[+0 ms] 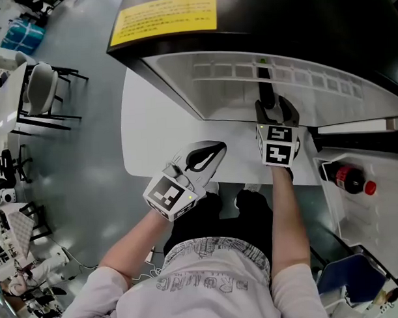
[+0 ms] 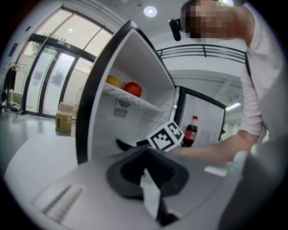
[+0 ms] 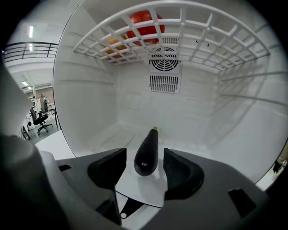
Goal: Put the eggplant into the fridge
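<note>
right claw released, eggplant lying free between jaws on fridge floor | left claw clenched, empty | next: pull straight back, no nudging

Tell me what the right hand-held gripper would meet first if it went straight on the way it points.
Probably the eggplant, lying on the fridge floor between the right hand-held gripper's open jaws; behind that, the back wall, though depth is unclear.

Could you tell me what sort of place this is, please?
Probably an open office or lab hall, not a home kitchen: the fridge stands on a grey floor near office chairs, with tall glass doors and a cardboard box beyond.
</note>
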A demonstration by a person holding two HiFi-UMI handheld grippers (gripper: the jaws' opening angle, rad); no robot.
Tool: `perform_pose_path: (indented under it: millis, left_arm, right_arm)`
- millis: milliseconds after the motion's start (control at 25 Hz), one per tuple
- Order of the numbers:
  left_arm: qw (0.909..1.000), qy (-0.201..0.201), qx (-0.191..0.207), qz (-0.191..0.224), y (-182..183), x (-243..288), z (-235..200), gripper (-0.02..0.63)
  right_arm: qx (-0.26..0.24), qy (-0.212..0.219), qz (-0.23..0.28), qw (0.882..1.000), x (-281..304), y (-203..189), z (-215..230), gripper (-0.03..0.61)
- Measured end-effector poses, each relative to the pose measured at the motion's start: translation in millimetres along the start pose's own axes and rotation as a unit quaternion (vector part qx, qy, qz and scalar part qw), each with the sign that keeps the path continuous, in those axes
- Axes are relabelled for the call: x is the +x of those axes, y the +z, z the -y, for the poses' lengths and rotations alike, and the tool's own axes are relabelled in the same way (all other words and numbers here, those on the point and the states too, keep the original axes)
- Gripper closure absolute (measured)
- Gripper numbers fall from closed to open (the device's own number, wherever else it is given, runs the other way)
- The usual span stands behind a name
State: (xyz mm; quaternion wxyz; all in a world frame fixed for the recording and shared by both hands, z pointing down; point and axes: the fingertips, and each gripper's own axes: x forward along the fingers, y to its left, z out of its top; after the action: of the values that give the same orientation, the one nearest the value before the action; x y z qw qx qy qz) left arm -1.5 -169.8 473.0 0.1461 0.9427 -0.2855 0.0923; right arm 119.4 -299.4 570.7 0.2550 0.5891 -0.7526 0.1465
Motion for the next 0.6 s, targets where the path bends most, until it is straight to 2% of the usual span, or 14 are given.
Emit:
perform_pose_path:
  millis: [600]
  left_arm:
    - [0.9999,0.011,0.002,0.005,45.8,-20.1,22.0,0.607]
  right_arm:
    - [-0.005,0.035,0.011,0.999,-57.6,36.3,-20.6,0.344]
